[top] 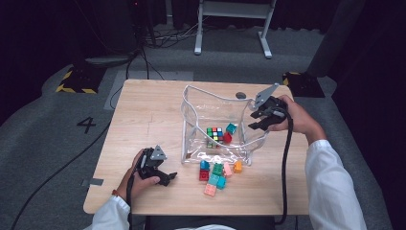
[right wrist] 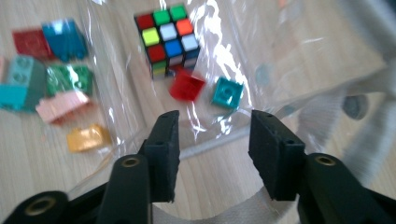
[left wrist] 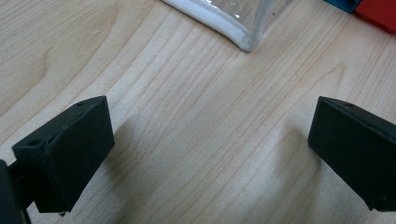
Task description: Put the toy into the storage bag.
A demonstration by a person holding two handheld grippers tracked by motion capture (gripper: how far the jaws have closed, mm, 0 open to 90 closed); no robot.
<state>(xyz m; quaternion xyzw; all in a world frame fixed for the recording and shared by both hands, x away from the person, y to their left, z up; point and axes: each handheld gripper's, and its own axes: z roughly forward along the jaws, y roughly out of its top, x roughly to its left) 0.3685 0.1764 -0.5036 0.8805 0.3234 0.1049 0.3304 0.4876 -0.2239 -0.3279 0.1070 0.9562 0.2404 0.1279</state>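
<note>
Two bricks just beyond right tool.

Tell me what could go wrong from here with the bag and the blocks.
The right gripper hangs open over the clear bag's rim; closing there could crumple the soft wall or tip the bag. The red block inside looks blurred, perhaps moving, and might bounce. The left gripper is open over bare table, so nothing steadies the bag, which may slide toward the loose blocks.
</note>
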